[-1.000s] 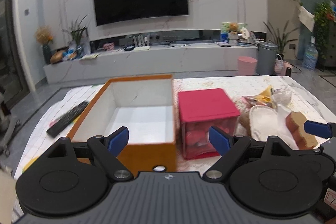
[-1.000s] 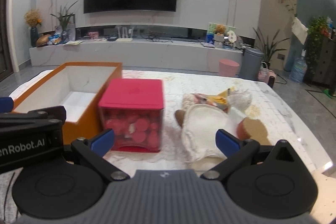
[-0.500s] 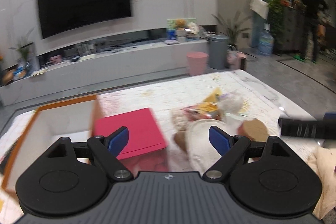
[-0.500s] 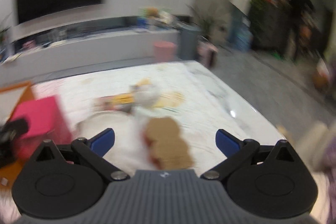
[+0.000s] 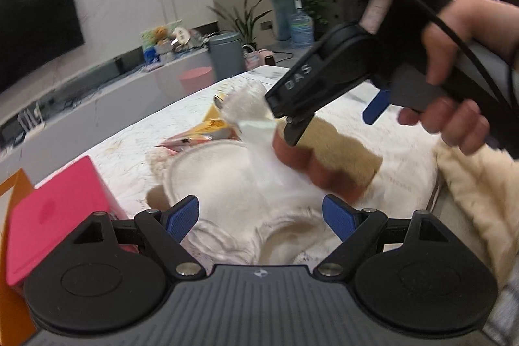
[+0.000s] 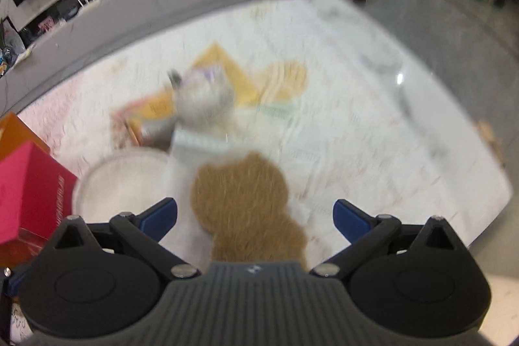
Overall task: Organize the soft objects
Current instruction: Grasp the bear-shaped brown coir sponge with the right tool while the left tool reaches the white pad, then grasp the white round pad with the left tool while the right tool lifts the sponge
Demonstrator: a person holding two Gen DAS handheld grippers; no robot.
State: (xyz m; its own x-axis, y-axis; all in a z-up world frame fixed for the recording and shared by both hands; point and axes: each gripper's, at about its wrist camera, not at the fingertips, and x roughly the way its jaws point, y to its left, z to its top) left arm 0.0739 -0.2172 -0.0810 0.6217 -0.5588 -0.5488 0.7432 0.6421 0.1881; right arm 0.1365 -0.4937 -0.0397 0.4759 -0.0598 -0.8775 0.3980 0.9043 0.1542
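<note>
Spreading across both views, the marbled worktop [image 6: 373,106] carries everything we see. On its left stands the pink box [image 5: 55,213], with the orange box [image 5: 13,187] touching it on the far left. Near the middle lies the white round pad [image 5: 214,171], and just to its right the brown bear-shaped soft toy [image 6: 243,203]. Our left gripper [image 5: 261,216] hangs open over the white pad, holding nothing. Our right gripper [image 6: 254,216] is spread wide above the brown toy, its fingers on either side, not touching it.
</note>
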